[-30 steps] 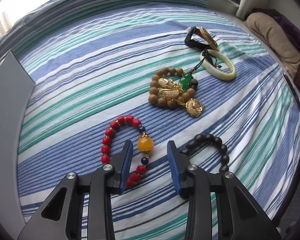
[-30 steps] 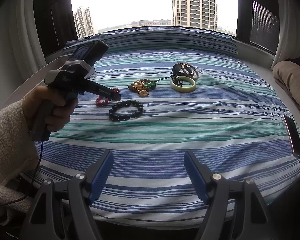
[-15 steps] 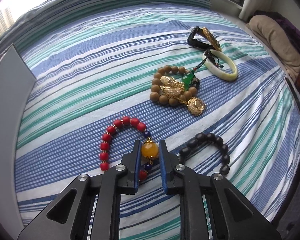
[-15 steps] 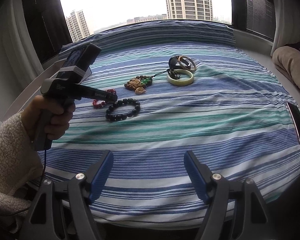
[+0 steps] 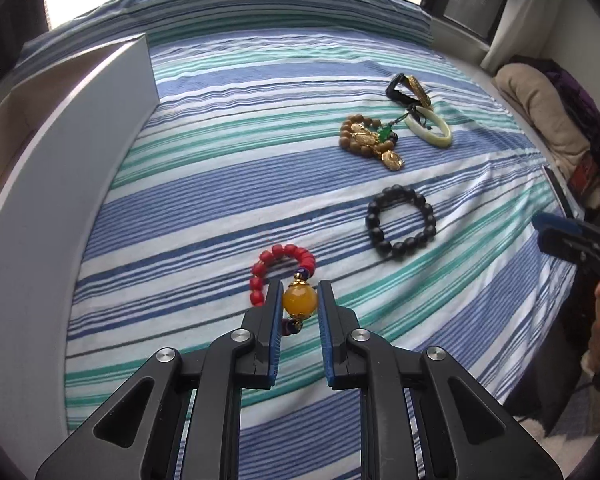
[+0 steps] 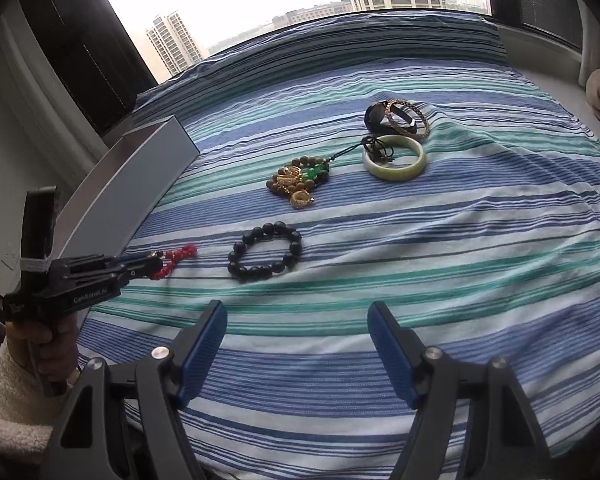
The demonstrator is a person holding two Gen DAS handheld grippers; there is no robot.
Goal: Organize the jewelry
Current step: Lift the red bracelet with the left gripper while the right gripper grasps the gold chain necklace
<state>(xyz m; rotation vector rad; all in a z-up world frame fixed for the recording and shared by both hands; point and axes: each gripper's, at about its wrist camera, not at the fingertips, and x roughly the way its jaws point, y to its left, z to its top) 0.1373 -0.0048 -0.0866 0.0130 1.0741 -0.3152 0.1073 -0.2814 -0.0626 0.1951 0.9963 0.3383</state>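
One red bead bracelet (image 5: pixel 283 270), one black bead bracelet (image 5: pixel 401 221) and one pale bangle (image 5: pixel 428 129) are visible. Left gripper (image 5: pixel 299 300) clamps the red bracelet's amber bead (image 5: pixel 299 300); right gripper (image 6: pixel 296 340) stands apart.

The lower beads of the red bracelet (image 5: pixel 283 268) disappear behind the left gripper (image 5: pixel 299 305)'s fingers (image 5: pixel 274 312), so its closing side is out of sight. From the right wrist view those fingers mask its near end too. Far beyond the fingertips, the gold pendants (image 5: pixel 392 159) tangle over the wooden bead bracelet (image 5: pixel 354 136); too small to separate. The right gripper (image 5: pixel 556 236) is cut off at the frame edge.
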